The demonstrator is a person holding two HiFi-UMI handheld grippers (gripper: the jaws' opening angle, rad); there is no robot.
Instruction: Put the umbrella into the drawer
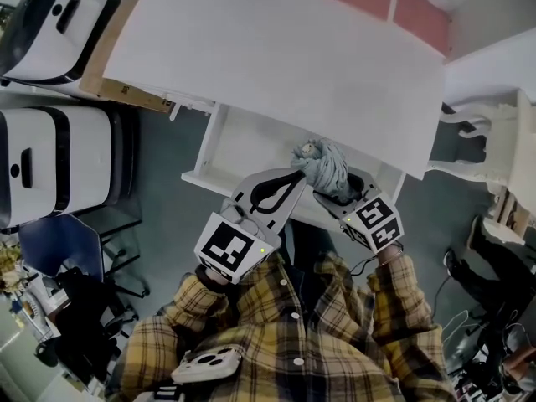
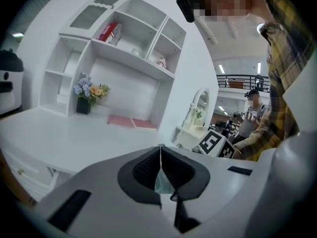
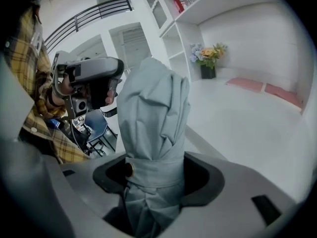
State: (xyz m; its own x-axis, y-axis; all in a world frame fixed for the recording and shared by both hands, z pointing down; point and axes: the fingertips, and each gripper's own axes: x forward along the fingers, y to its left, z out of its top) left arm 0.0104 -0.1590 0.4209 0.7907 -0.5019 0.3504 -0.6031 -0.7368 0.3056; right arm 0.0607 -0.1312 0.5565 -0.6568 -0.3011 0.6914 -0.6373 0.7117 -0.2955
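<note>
Right gripper [image 3: 156, 177]: jaws clamped round folded grey-blue umbrella [image 3: 154, 108] at its strap, canopy projecting ahead. Left gripper [image 2: 160, 165]: jaws closed, pinching a sliver of umbrella fabric. Drawer [image 1: 219, 151]: open, below and just ahead of both grippers

The umbrella [image 3: 153, 128] is matt, creased, pale grey-blue cloth, its strap fastened by a shiny metal-looking snap [image 3: 129, 170]. The right gripper [image 3: 156, 175] is smooth matt grey plastic with dark pads [image 3: 203, 177]. The counter [image 1: 276, 65] looks smooth, white, faintly glossy.
</note>
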